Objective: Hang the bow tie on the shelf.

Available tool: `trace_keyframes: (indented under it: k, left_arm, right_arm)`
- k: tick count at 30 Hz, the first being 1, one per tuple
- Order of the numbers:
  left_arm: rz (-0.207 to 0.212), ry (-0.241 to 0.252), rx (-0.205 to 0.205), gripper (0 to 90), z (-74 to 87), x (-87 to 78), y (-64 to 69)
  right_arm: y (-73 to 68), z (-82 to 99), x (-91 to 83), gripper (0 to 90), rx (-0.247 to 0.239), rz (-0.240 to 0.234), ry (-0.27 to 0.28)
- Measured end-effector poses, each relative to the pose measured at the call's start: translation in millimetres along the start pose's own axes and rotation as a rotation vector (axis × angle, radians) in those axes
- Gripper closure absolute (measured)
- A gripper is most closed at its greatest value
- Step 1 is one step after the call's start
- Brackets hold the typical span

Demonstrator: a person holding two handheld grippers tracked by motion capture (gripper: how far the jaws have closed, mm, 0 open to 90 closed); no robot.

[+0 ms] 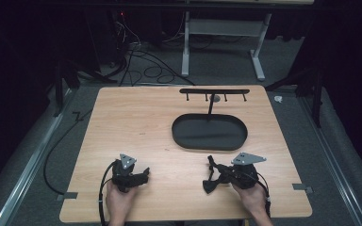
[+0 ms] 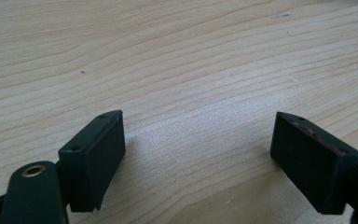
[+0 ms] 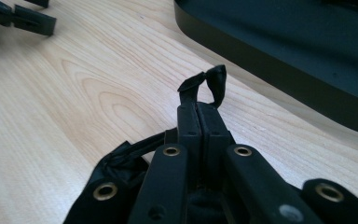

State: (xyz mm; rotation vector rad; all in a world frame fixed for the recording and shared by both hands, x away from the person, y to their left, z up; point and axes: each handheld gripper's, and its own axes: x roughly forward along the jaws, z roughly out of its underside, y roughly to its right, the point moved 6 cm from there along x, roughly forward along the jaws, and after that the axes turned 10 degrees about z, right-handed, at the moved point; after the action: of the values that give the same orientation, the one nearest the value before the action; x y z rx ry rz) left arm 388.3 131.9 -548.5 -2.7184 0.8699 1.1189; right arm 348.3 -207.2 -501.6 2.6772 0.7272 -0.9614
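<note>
My right gripper [image 3: 198,109] is shut on a thin black strap [image 3: 205,81]; a small loop of it sticks out past the jaw tips. More of the black fabric [image 3: 121,161] bunches on the table at the jaws' left. In the high view the right gripper [image 1: 213,165] lies at the front right of the wooden table [image 1: 132,117], with the dark fabric [image 1: 210,185] beside it. My left gripper [image 2: 200,154] is open just above bare wood, with nothing between its pads. It sits at the front left [image 1: 143,175].
A black oval tray [image 1: 184,136] lies right of the table's centre, close beyond the right gripper [image 3: 270,56]. A black stand with a hooked crossbar [image 1: 213,92] rises from its far side. Cables lie on the floor behind the table.
</note>
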Motion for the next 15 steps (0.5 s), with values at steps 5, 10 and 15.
trace_keyframes:
  k: [5,10,15]
  left_arm:
    - [0.000,0.000,0.000,18.5,-0.1,0.1,-0.1]
    - [-0.001,0.000,0.000,18.5,-0.2,0.3,-0.1]
    - [-0.001,0.002,-0.002,18.5,-0.3,0.4,-0.1]
  right_arm:
    - [1.1,-5.3,-7.7,90.0,-0.019,0.003,0.016]
    - [2.6,-9.5,-13.7,90.0,-0.034,0.002,0.035]
    - [4.8,-17.7,-21.5,90.0,-0.048,0.005,0.062]
